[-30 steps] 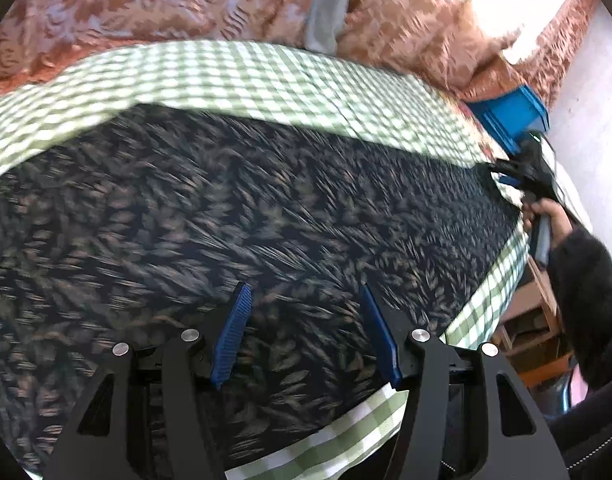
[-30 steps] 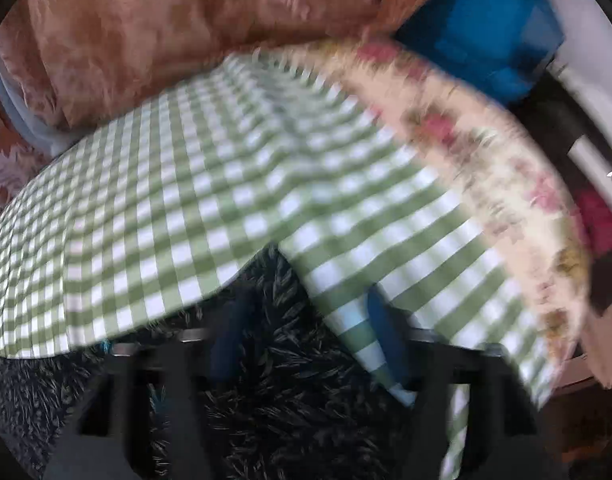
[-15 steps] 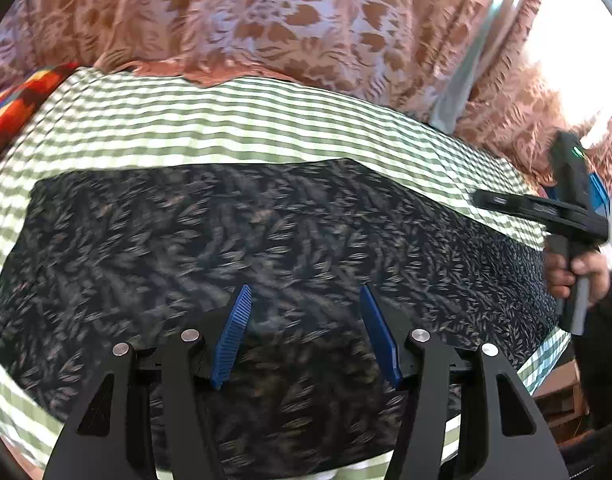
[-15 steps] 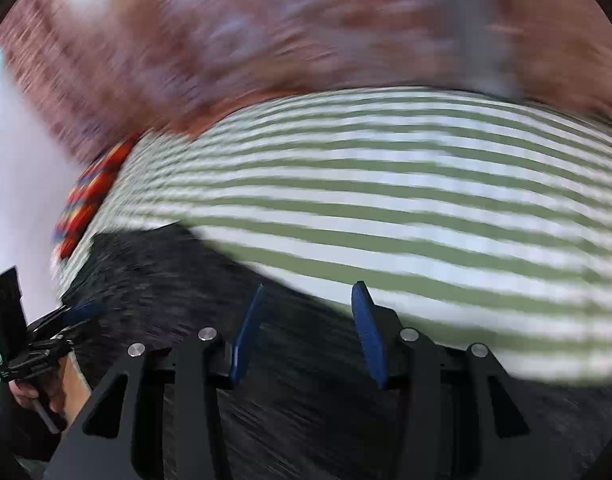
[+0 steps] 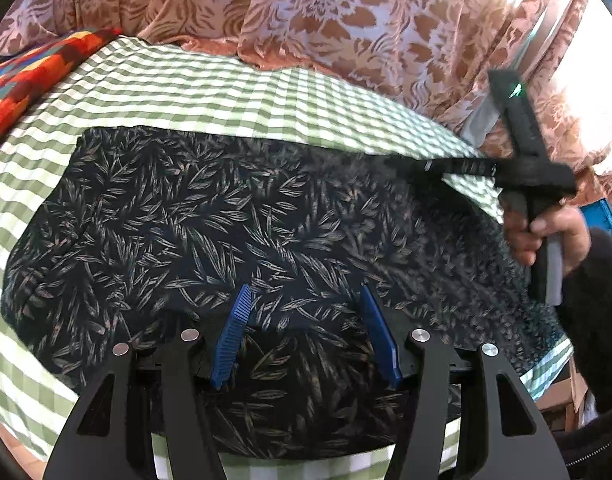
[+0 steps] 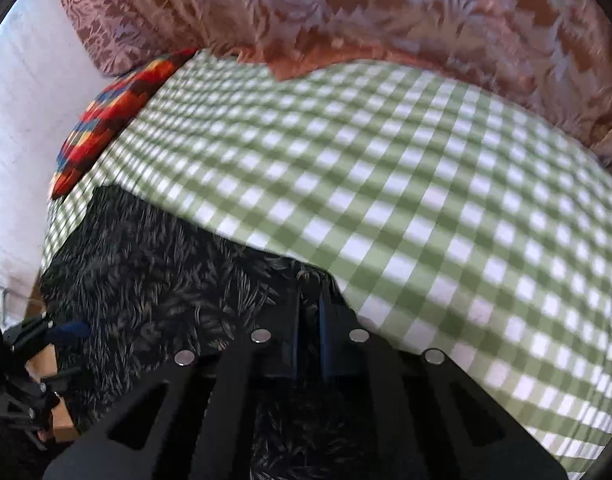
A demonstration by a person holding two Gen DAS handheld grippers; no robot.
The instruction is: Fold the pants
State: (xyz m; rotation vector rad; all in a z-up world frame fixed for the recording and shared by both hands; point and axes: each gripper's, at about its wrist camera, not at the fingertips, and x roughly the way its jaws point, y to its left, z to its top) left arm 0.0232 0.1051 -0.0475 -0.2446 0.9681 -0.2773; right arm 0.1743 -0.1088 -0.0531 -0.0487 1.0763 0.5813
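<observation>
Dark pants (image 5: 226,220) with a pale leaf print lie spread flat on a green checked cloth (image 5: 226,92). My left gripper (image 5: 306,320) hovers open over the pants' near edge, nothing between its blue pads (image 5: 234,332). At the far right edge, a hand (image 5: 546,232) holds my right gripper (image 5: 424,167), its tips at the fabric. In the right wrist view the right gripper (image 6: 310,312) is shut on the edge of the pants (image 6: 154,264). The left gripper (image 6: 54,332) shows small at the lower left.
A floral rust-coloured curtain (image 5: 346,20) hangs behind the checked cloth (image 6: 426,200). A bright multicoloured cushion (image 5: 30,76) lies at the far left corner, also seen as the cushion (image 6: 114,108). A blue crate (image 5: 602,216) sits past the right edge.
My right gripper went from open to shut on the pants' far edge. Both views swung left along the pants; the left gripper stayed open.
</observation>
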